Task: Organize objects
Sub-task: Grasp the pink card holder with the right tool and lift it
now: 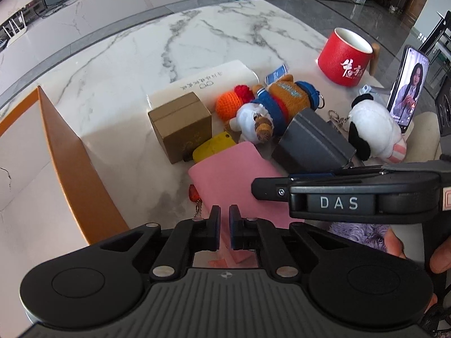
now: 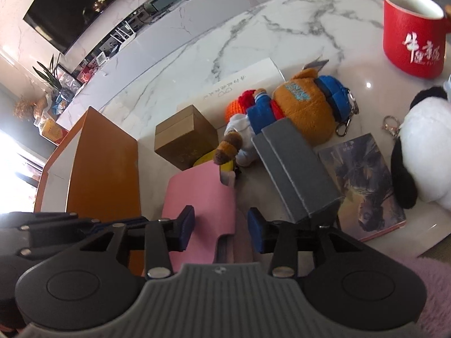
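Straddling pink notebook, right tool

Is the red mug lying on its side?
No, the red mug stands upright on the marble table, its open mouth facing up.

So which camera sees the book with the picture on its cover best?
The right wrist view. There the book lies flat in plain sight on the marble table, between the grey box and the black-and-white plush. In the left wrist view it cannot be made out.
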A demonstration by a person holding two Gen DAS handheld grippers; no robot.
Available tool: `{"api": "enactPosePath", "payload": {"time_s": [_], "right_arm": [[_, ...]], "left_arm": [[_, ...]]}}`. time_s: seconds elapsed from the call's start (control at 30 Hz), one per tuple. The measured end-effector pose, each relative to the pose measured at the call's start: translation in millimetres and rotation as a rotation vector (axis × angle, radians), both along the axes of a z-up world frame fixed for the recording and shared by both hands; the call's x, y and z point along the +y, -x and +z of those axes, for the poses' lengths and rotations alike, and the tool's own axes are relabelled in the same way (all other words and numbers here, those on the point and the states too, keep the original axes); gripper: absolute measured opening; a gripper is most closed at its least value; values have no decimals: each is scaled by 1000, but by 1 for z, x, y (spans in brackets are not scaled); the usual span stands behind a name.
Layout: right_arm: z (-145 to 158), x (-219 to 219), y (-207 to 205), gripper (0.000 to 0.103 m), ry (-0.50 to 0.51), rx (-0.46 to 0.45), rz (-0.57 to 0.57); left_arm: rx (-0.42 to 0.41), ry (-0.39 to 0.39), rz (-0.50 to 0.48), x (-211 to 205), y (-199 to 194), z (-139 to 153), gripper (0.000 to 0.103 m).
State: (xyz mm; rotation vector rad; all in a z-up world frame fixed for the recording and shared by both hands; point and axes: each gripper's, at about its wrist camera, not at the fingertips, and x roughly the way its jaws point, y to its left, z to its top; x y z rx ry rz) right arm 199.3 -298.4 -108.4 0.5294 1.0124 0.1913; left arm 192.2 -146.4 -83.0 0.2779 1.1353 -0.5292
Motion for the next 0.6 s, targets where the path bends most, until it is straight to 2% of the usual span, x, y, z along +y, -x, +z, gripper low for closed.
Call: {"api": "enactPosePath", "payload": {"time_s": [0.13,0.17,0.4,0.6], "right_arm": [[-10,-1,-5,49,-57,27,14],[-10,-1,-5,44,-68,25,21],[7,5,7,26,-24,-47,38],[37,11,26,19,48,-133,56]], "left_arm": [[17,-1,-8,-2,-1,-5,4],[19,4,-8,-2,-1,-5,4],[17,21,0,5,2,-6,1],[8,77,-8,6,11,1,1]]}}
